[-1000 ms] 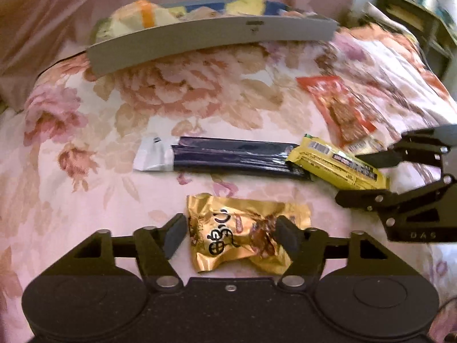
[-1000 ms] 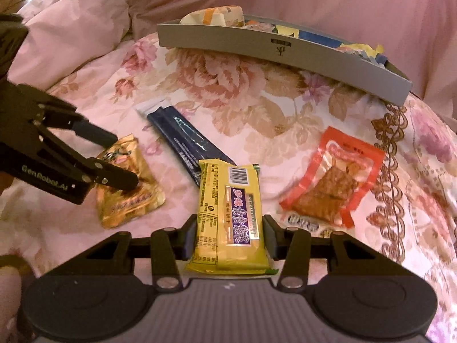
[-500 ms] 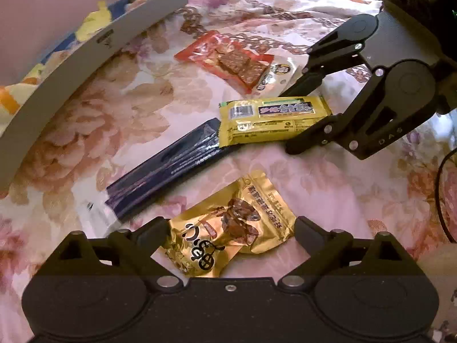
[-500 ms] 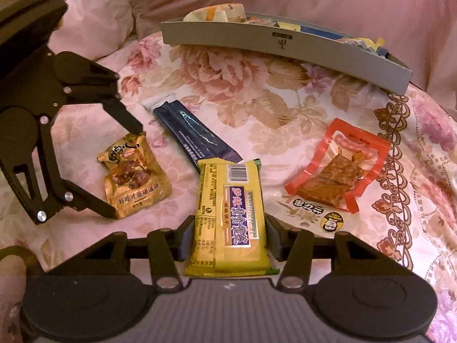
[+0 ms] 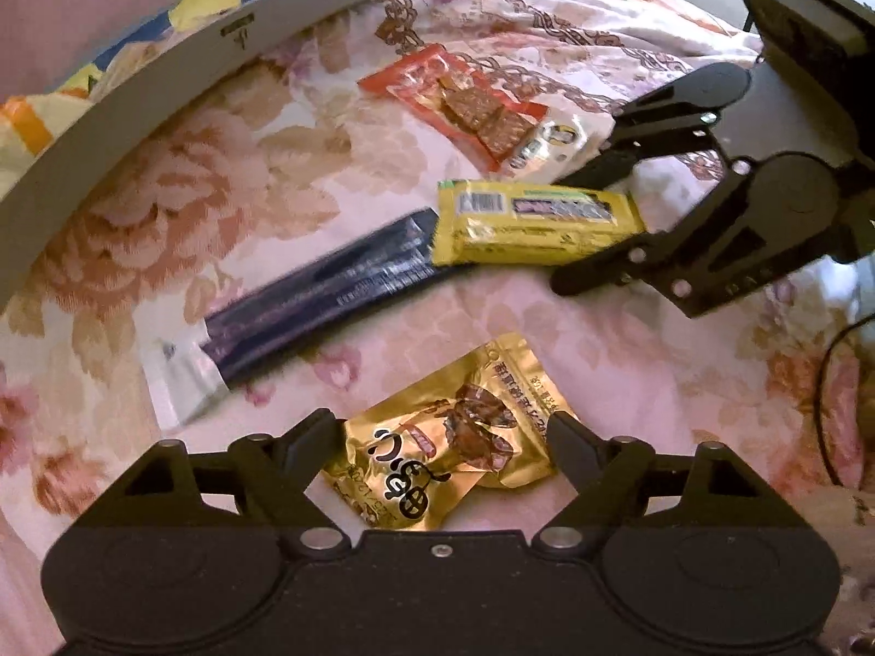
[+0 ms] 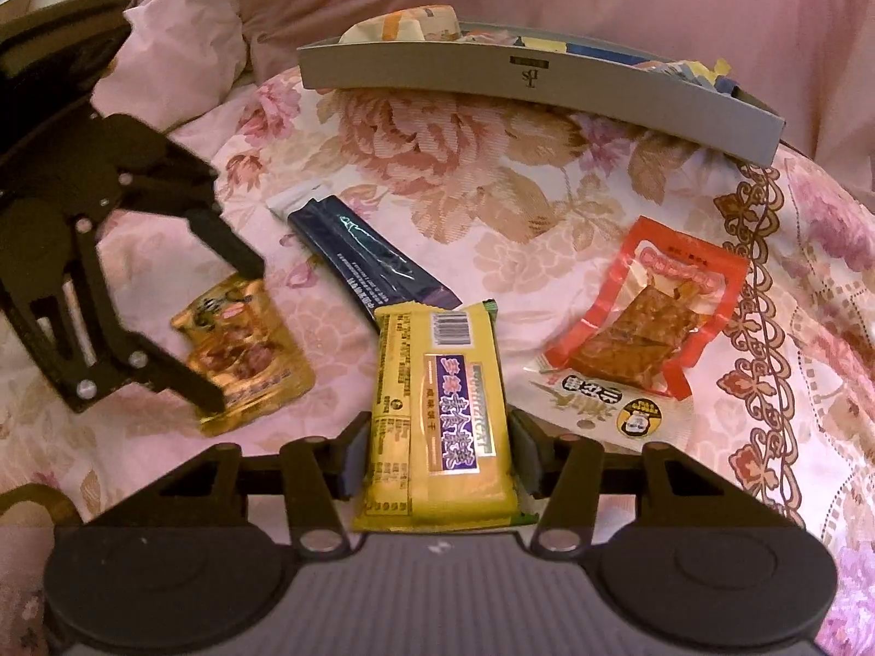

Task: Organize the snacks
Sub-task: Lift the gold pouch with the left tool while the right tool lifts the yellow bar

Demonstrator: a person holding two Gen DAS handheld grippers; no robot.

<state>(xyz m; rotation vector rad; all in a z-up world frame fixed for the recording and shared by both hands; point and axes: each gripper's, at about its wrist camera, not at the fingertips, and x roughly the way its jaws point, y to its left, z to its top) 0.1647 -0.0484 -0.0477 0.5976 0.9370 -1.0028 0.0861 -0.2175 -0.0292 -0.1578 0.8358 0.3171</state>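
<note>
Crinkly gold foil pouch between the left claw's matt black plastic fingers, very shiny. Glossy yellow film on the wrapper between the right claw's pads. Just beyond that, slick dark blue wrapper, reflective. Off to its right, clear-and-red glossy plastic packet. Further out, smooth matt grey cardboard tray. Soft woven floral cloth under everything.

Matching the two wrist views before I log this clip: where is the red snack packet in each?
Left wrist view: the red packet lies upper middle, beyond the yellow bar.
Right wrist view: the red packet lies right of centre, to the right of the yellow bar.
Shared landmark: the grey tray, on the bedspread beyond the packets in both.
</note>
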